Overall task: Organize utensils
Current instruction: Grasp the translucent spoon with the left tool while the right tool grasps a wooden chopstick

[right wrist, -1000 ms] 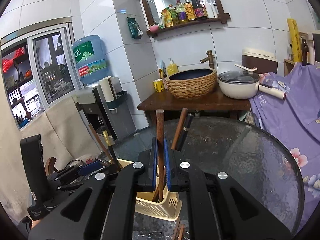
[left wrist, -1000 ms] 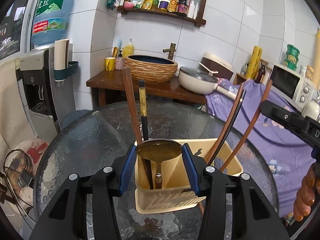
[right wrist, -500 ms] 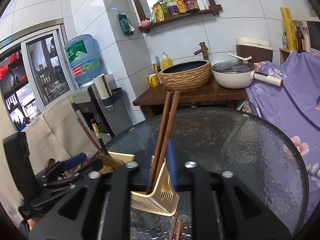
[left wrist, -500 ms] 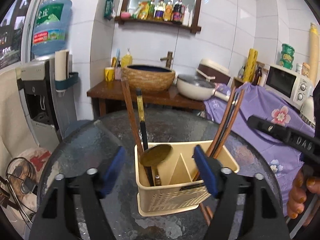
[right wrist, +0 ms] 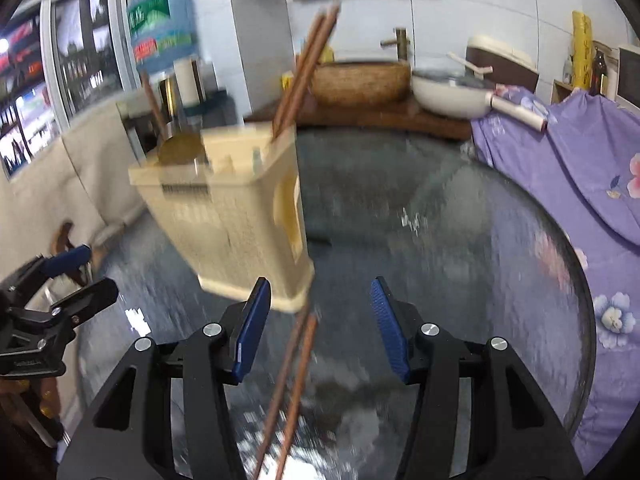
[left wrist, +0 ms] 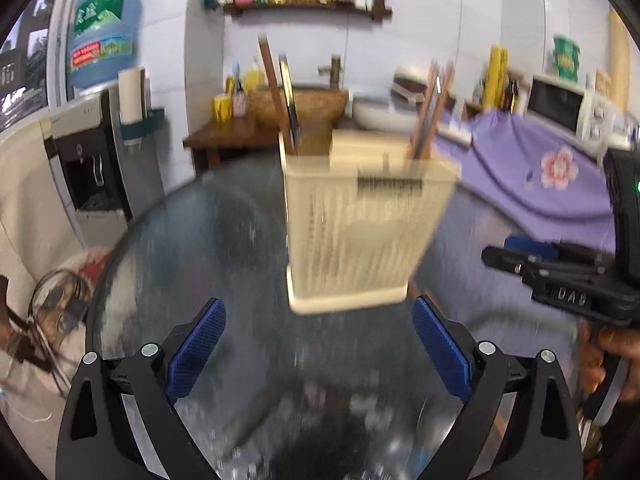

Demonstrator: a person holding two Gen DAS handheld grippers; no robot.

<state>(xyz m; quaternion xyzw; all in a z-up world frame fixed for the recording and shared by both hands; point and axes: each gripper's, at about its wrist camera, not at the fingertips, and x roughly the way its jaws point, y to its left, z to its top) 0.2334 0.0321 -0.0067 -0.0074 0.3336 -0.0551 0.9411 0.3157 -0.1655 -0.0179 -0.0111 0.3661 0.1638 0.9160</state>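
- The left gripper (left wrist: 316, 344) has just been opening; its 2 blue pads (left wrist: 196, 348) stand wide apart over bare glass with nothing between them.
- The right gripper (right wrist: 316, 328) has also just been opening; its jaws stand partly apart, and 2 loose chopsticks (right wrist: 292, 384) lie flat on the table between them, unpinched.
- 1 cream utensil holder (left wrist: 360, 224) stands upright on the round glass table (right wrist: 500, 264), just ahead of both grippers, well in from the rim.
- At the holder's left end stand 2 dark sticks (left wrist: 280, 92) and 1 brass spoon (right wrist: 180, 150).
- At its right end, 2 brown chopsticks (right wrist: 308, 64) lean together; blur hides any more.
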